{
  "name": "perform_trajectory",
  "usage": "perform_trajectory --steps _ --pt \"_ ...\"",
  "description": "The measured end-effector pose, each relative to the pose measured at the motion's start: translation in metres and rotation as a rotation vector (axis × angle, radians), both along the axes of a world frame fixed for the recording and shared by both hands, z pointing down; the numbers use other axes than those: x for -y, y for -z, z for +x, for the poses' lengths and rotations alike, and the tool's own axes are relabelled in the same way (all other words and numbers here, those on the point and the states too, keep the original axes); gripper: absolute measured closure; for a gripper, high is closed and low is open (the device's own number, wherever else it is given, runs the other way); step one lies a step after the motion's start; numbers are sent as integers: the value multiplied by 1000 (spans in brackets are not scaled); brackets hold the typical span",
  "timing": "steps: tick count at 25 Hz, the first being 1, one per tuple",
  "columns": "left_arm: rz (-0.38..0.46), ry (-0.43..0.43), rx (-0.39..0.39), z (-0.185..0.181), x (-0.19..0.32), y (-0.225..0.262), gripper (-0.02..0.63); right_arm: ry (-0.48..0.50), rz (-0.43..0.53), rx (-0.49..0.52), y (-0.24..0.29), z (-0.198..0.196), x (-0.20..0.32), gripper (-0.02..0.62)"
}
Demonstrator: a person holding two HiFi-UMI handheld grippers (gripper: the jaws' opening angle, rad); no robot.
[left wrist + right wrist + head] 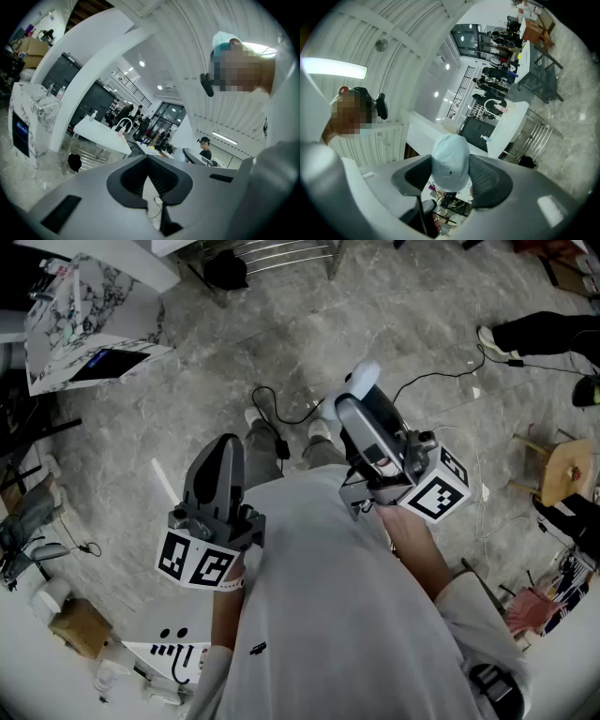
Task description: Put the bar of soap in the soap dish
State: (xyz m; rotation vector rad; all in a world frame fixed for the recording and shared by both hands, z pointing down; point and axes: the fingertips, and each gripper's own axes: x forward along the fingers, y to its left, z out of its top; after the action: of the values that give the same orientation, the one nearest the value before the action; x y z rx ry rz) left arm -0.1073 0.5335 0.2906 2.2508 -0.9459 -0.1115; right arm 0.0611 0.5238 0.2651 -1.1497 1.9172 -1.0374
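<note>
A pale blue bar of soap [450,157] sits between the dark pads of my right gripper [451,177], which is shut on it. In the head view the soap [364,379] sticks out past the tip of that gripper [356,395], held level in front of the person's chest, above the stone floor. My left gripper [225,448] is held lower at the left and points forward. Its jaws [148,161] meet at the tips with nothing between them. No soap dish shows in any view.
A marble-patterned cabinet [89,324] stands at the far left, and a metal rack [272,254] at the top. Cables [281,418] trail over the floor. A wooden stool [567,470] and another person's legs [539,334] are at the right. A white table with a tap [101,133] lies ahead.
</note>
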Motion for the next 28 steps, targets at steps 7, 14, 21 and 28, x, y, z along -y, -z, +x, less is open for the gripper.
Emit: perform_trajectory --steps 7,14,21,28 --pt "20 -21 12 23 -37 9 597 12 -3 -21 5 7 -43 330" --pt "32 33 -9 -35 -61 9 597 30 39 -66 14 -50 -54 330" --pt "102 9 5 -115 -73 25 597 28 50 -86 25 -126 -66 330" --pt "92 37 8 -207 -62 9 597 -13 66 -113 17 -191 -66 330"
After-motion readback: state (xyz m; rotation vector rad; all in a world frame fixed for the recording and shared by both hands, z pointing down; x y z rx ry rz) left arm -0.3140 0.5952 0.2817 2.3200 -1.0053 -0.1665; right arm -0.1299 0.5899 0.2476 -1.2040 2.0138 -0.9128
